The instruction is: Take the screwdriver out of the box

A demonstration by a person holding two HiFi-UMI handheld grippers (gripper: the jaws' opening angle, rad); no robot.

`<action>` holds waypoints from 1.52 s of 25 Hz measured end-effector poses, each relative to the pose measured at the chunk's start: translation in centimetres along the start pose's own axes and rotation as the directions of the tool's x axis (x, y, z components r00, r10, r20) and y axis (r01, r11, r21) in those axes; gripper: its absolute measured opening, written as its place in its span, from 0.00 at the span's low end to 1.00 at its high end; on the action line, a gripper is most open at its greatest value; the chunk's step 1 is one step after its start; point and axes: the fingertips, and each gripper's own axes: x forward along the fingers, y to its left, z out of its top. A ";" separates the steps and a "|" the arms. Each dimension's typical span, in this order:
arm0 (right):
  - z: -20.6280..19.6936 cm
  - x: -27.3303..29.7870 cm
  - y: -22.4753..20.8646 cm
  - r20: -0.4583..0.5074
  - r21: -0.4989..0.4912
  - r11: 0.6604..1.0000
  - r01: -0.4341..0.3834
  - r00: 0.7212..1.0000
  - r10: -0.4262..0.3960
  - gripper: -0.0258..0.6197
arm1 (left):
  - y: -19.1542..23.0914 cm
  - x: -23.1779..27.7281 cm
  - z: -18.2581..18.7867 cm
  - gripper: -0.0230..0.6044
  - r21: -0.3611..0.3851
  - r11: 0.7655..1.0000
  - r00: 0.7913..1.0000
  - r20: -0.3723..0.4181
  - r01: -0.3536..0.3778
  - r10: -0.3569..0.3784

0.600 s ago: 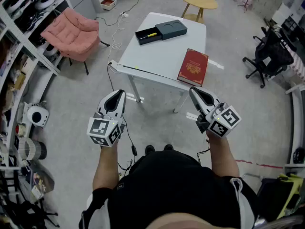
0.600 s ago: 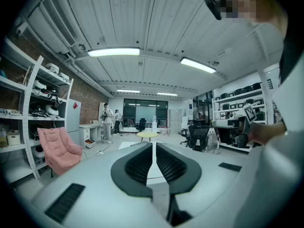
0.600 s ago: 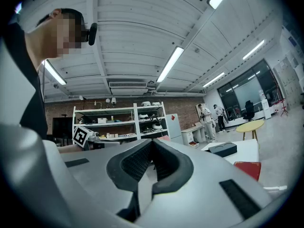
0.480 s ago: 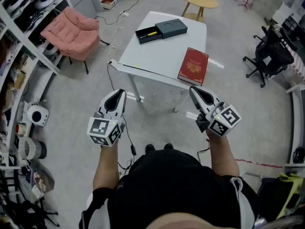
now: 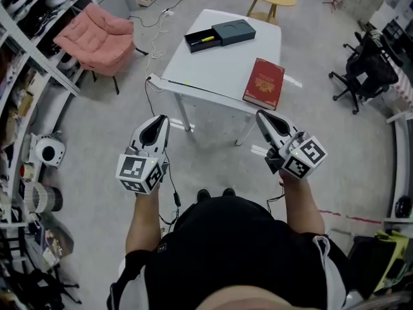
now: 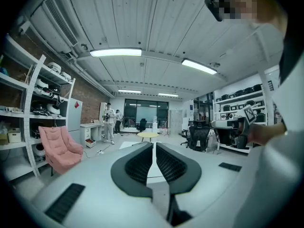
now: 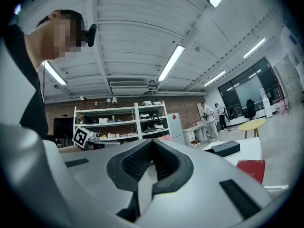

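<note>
Screwdriver, yellow handle, lies in open tray of box. Box sits at far end of white table. Red book on same table, nearer than box, apart from it. Left tool and right tool well short of box, off table. Both jaw pairs pressed together, nothing between.

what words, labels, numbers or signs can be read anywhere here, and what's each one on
No text here can be read.
red book: gold print on its cover, too small to read.
dark box: no print visible.
left gripper and right gripper: black-and-white square patterns only, no letters.
</note>
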 end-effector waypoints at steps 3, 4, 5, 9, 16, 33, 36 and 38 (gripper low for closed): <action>0.3 0.8 1.2 0.016 0.003 1.000 -0.031 0.999 0.031 0.08 | 0.7 -0.9 -0.2 0.10 -0.005 1.000 1.000 0.001 -0.003 0.003; 0.4 1.2 1.8 0.023 0.003 0.999 -0.042 0.999 0.042 0.08 | 0.9 -1.3 -0.3 0.10 -0.008 1.000 1.000 0.000 -0.003 0.003; 0.4 1.6 2.3 0.027 0.001 0.999 -0.051 0.998 0.051 0.09 | 1.2 -1.7 -0.5 0.10 -0.011 1.000 1.000 0.000 -0.002 0.002; 0.2 3.2 4.0 0.024 -0.009 0.998 -0.069 0.997 0.069 0.09 | 2.1 -2.9 -0.9 0.10 -0.011 1.000 1.000 0.008 0.004 -0.004; -0.4 5.3 5.6 -0.004 -0.008 0.995 -0.101 0.995 0.101 0.09 | 4.1 -3.8 -1.5 0.10 -0.022 1.000 1.000 0.011 -0.007 0.007; -1.4 15.3 -3.4 -0.068 -0.058 0.987 -0.150 0.987 0.146 0.09 | 11.7 5.4 -1.4 0.10 -0.020 0.996 0.995 -0.038 -0.089 0.088; -1.3 17.2 -6.5 -0.068 -0.045 0.987 -0.154 0.986 0.150 0.09 | 12.8 8.9 -1.1 0.09 -0.017 0.996 0.995 -0.045 -0.087 0.086; -1.2 18.2 -8.7 -0.065 -0.023 0.987 -0.160 0.985 0.158 0.09 | 13.3 11.2 -1.0 0.09 -0.020 0.996 0.995 -0.049 -0.089 0.088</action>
